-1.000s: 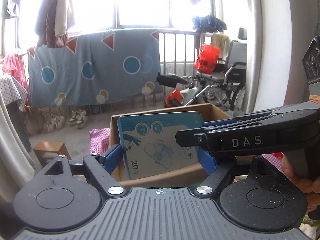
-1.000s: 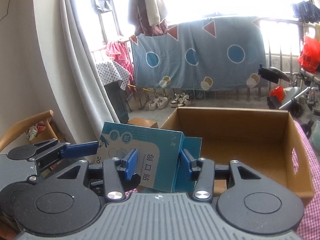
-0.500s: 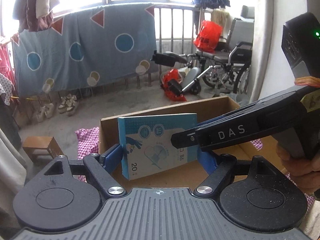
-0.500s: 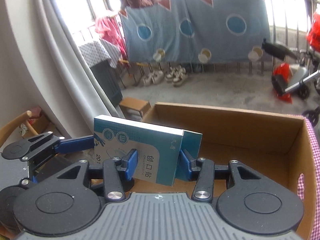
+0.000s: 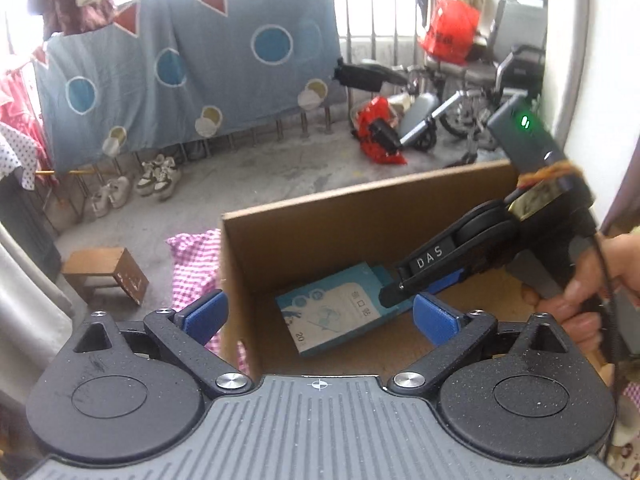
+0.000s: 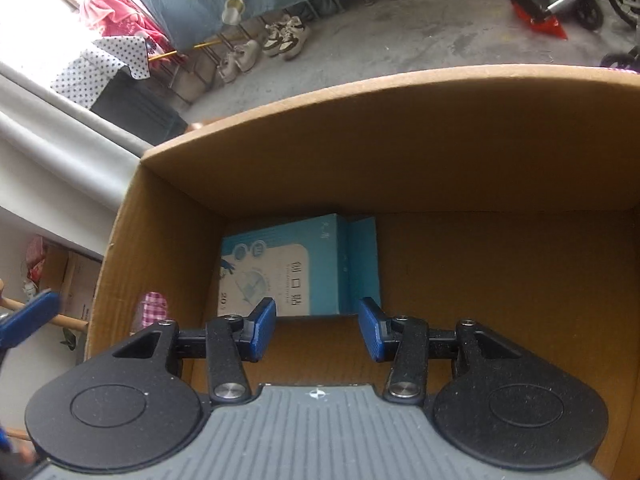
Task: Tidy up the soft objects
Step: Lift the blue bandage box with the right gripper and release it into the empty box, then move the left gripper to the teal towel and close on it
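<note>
Over on the far left there's a small wooden stool (image 5: 105,274) on the concrete balcony floor, with pairs of sneakers (image 5: 158,174) lined up under a blue sheet (image 5: 188,68) with circles and triangles hanging on the railing. A bit of pink checkered cloth (image 5: 198,264) pokes out just left of the cardboard box (image 5: 320,232). The left gripper (image 5: 318,316) has its blue pads spread wide with nothing between them, and it straddles the box's near left corner, one pad outside the wall and one inside. Down on the box floor, toward the left wall, lies the blue bandage box (image 5: 340,312) flat on its back, and from the right wrist view you can see a second blue pack tucked tight against its right side (image 6: 362,264). The right gripper (image 6: 316,330) sits just above the near edge of those packs, pads apart and not touching anything, so it's let go too. On the right of the left view, the person's right hand (image 5: 592,280) is wrapped around that gripper's handle. A wheelchair (image 5: 480,92) with a red bag (image 5: 450,34) on it sits far right.
</note>
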`<state>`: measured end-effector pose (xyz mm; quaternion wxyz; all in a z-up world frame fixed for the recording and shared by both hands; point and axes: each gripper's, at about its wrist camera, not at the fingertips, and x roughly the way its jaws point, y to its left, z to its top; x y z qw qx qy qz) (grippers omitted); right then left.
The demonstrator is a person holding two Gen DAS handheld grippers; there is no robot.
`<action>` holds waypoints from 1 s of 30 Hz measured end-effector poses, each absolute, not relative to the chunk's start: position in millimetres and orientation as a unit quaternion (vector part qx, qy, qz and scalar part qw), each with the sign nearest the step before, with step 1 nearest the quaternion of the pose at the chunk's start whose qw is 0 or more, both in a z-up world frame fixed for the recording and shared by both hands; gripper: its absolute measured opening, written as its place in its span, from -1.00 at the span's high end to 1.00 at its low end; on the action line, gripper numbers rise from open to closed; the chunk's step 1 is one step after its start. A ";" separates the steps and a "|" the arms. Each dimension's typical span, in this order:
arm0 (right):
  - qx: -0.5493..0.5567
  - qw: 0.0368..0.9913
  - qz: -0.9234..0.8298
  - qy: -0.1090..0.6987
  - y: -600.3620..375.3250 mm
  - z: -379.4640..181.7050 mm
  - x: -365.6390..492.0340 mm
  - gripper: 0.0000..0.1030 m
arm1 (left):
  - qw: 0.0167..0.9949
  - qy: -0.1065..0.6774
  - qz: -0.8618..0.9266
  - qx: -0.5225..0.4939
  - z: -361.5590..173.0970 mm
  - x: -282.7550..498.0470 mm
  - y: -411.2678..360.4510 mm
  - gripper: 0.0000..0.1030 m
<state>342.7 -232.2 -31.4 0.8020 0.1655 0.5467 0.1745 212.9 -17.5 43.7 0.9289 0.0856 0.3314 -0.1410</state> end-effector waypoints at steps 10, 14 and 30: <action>0.129 0.788 0.158 0.580 -208.9 -36.9 359.6 0.05 | 0.942 0.317 -0.110 0.015 63.8 162.0 29.0 -0.98; 0.134 0.778 0.151 0.595 -198.3 -46.8 365.6 0.05 | 0.940 0.326 -0.100 -0.023 60.0 150.5 45.7 -0.98; 0.122 0.787 0.160 0.583 -165.6 -55.3 366.5 0.05 | 0.933 0.339 -0.099 -0.074 33.0 116.8 73.2 -0.99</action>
